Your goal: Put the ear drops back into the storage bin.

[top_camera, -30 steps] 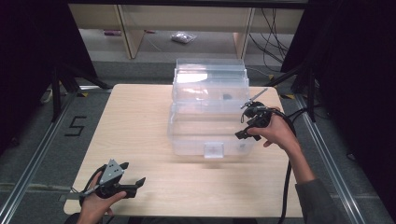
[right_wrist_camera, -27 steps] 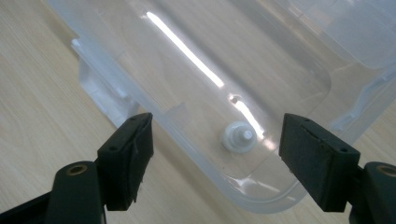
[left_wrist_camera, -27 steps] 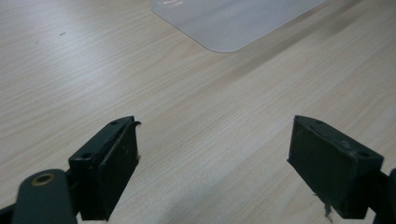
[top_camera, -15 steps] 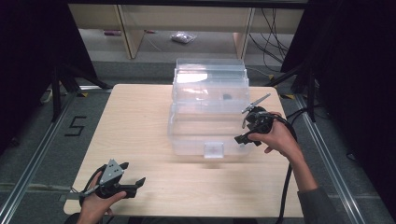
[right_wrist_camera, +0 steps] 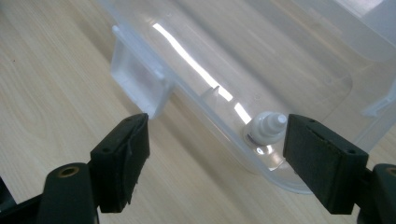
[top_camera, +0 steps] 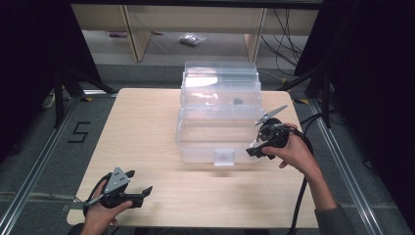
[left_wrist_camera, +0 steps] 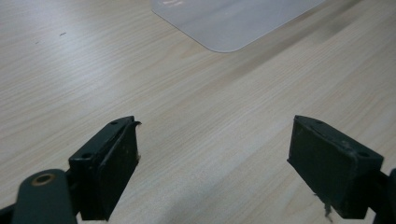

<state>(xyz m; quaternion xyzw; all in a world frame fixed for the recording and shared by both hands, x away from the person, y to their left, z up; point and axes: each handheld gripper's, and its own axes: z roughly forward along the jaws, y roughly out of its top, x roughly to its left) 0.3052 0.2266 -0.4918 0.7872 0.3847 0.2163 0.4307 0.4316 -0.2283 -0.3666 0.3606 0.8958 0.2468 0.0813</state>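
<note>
On the middle of the wooden table (top_camera: 147, 122) sits a clear plastic box (top_camera: 218, 117), its front latch (top_camera: 224, 157) facing the person. At its right front corner the right gripper (top_camera: 253, 151) has its jaws spread wide, level with the box's lower edge, gripping nothing. Near the table's front left corner the left gripper (top_camera: 139, 183) rests with jaws spread, well apart from the box.
</note>
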